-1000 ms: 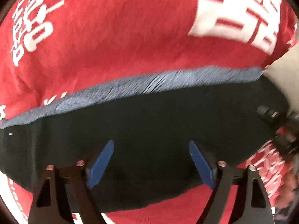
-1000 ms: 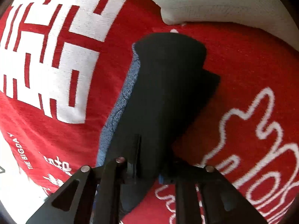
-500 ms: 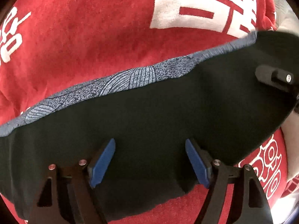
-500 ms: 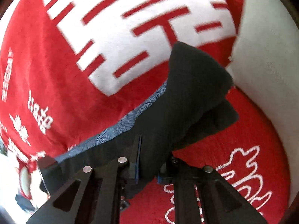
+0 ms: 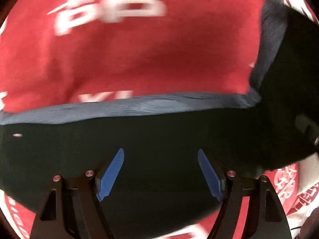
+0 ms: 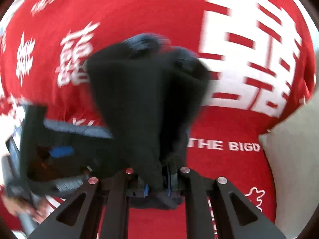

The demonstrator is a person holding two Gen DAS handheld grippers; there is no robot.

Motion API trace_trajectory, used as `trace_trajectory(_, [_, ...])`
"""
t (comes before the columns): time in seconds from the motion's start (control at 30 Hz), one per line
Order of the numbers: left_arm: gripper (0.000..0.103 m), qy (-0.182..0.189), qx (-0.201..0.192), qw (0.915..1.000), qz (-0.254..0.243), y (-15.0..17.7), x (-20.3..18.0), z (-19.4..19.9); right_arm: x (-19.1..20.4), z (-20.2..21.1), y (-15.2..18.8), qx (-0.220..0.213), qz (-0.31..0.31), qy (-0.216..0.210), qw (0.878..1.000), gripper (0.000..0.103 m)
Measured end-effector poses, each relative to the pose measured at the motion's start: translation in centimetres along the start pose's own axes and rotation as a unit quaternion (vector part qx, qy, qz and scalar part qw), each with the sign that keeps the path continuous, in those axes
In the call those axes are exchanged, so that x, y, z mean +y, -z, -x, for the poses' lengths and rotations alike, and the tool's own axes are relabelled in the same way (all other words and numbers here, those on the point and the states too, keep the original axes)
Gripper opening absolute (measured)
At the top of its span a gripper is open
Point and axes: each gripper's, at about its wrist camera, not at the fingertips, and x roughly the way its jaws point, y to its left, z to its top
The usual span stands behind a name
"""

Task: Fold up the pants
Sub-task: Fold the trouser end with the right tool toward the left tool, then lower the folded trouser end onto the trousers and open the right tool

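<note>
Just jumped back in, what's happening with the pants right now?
The right tool is clamped on one end of the black pants, holding it up above the red printed blanket. The left tool hangs open over the part lying flat, its blue pads apart, gripping nothing. The fold isn't laid down yet.

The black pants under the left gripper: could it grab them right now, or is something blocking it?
Probably yes. The left gripper is open right over the pants, with nothing between its blue fingers and the cloth. The right gripper already pinches another part.

Black pants [image 5: 159, 139] with blue-grey patterned band; red blanket [image 5: 139, 55] with white lettering; blue fingers [image 5: 110, 174].
</note>
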Motion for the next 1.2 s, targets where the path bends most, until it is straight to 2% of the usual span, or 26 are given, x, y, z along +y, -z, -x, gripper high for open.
trace_trajectory(0.2, [0.078, -0.059, 0.001, 0.9975, 0.04, 1.2, 9.6, 1.3, 10.5, -4.4, 2.8, 0.042, 0.119, 0.052, 0.991, 0.018])
trace_trajectory(0.27, [0.078, -0.067, 0.008, 0.9963, 0.053, 1.7, 10.8, 1.2, 12.9, -5.9, 4.3, 0.055, 0.148, 0.07, 0.985, 0.021])
trace_trajectory(0.33, [0.078, -0.077, 0.014, 0.9954, 0.057, 2.1, 12.5, 1.3, 15.0, -7.1, 5.8, 0.058, 0.189, 0.112, 0.974, 0.027])
trace_trajectory(0.37, [0.078, -0.078, 0.015, 0.9953, 0.056, 2.4, 13.0, 1.5, 15.9, -7.4, 6.5, 0.053, 0.211, 0.134, 0.967, 0.034])
trace_trajectory(0.43, [0.078, -0.078, 0.017, 0.9953, 0.054, 2.6, 13.8, 1.9, 17.2, -7.4, 7.4, 0.044, 0.243, 0.156, 0.957, 0.037])
trace_trajectory(0.53, [0.078, -0.066, 0.018, 0.996, 0.056, 2.4, 14.8, 2.1, 17.3, -5.9, 8.0, 0.039, 0.256, 0.129, 0.957, 0.049])
trace_trajectory(0.63, [0.078, -0.034, 0.017, 0.9982, 0.047, 2.0, 13.6, 3.8, 15.6, -3.7, 7.6, 0.05, 0.225, 0.071, 0.97, 0.053])
trace_trajectory(0.67, [0.078, -0.022, 0.017, 0.9987, 0.042, 1.9, 13.3, 4.4, 14.2, -2.9, 7.0, 0.056, 0.191, 0.036, 0.979, 0.054])
trace_trajectory(0.73, [0.078, 0.005, 0.018, 0.9995, 0.025, 2.0, 12.0, 5.3, 11.5, -1.7, 5.8, 0.056, 0.13, -0.002, 0.99, 0.055])
trace_trajectory(0.83, [0.078, 0.049, 0.024, 0.9985, 0.002, 1.8, 9.5, 6.3, 8.0, -0.9, 4.0, 0.048, 0.049, -0.024, 0.997, 0.056])
trace_trajectory(0.93, [0.078, 0.092, 0.031, 0.9951, -0.017, 1.5, 7.2, 6.8, 3.9, -2.9, 2.9, 0.075, -0.027, -0.039, 0.996, 0.059])
trace_trajectory(1.03, [0.078, 0.11, 0.053, 0.9922, -0.027, 1.3, 5.3, 6.4, 1.7, -4.9, 3.4, 0.108, -0.089, -0.074, 0.987, 0.059])
trace_trajectory(1.07, [0.078, 0.115, 0.058, 0.9913, -0.026, 1.3, 3.9, 5.7, 1.2, -5.3, 3.7, 0.113, -0.101, -0.082, 0.985, 0.058])
trace_trajectory(1.13, [0.078, 0.132, 0.064, 0.989, -0.021, 0.6, 4.1, 4.7, 1.0, -5.2, 4.1, 0.108, -0.101, -0.091, 0.985, 0.058])
trace_trajectory(1.2, [0.078, 0.149, 0.063, 0.9866, -0.018, 0.5, 3.6, 5.3, 1.1, -5.1, 4.3, 0.103, -0.092, -0.094, 0.986, 0.058])
